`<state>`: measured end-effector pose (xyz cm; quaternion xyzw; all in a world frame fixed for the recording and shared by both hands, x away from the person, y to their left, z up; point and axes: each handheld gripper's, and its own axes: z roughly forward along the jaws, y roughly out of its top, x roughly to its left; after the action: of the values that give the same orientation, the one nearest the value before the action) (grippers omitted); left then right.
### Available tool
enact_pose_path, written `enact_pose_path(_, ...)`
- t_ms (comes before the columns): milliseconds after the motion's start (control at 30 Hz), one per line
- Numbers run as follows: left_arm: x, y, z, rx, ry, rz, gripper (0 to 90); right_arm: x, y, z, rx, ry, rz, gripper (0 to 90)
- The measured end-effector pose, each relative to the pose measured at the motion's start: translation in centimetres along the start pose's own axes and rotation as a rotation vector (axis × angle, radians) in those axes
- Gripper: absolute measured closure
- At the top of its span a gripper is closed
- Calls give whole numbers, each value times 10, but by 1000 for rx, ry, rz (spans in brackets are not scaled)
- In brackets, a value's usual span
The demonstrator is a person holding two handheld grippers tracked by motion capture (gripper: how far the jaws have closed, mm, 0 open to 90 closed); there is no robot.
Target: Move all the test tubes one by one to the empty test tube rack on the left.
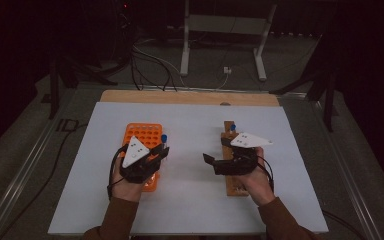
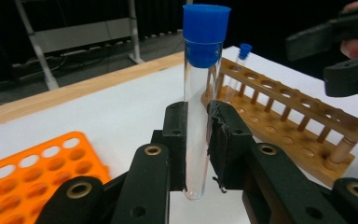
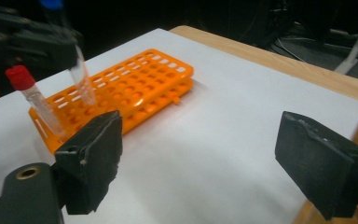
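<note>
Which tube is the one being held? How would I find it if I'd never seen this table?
Start at the orange rack on the white table's left side. Just above it, the left gripper pinches a clear tube upright. It has a blue cap, unlike the red-capped tube standing in that rack.

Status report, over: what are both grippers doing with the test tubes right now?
Left gripper shut on blue-capped test tube, above the orange rack. Right gripper open, empty. Wooden rack holds another blue-capped tube. Nothing in the way.

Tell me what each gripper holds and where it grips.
The left gripper clamps the blue-capped test tube near its lower end. The right gripper is open and holds nothing.
</note>
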<state>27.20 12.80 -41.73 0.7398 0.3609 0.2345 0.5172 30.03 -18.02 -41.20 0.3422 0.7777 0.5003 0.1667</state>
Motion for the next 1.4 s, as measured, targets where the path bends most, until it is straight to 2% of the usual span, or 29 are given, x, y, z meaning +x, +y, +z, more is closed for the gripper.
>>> enact_pose_path(267, 19, -1, -16, -23, 12, -36, 779, -12, -7, -9, -9, -27, 14, 106)
enact_pose_path(700, 43, -9, -34, -22, 78, -68, 778, -18, -16, -17, -7, -57, 9, 7)
enact_pose_path(1000, 58, -21, -49, -13, 129, -85, 777, -22, -19, -25, -23, -76, 17, 1)
enact_pose_path(1400, 69, -42, -63, 9, 174, -108, 777, -25, -25, -28, -30, -81, 26, 2)
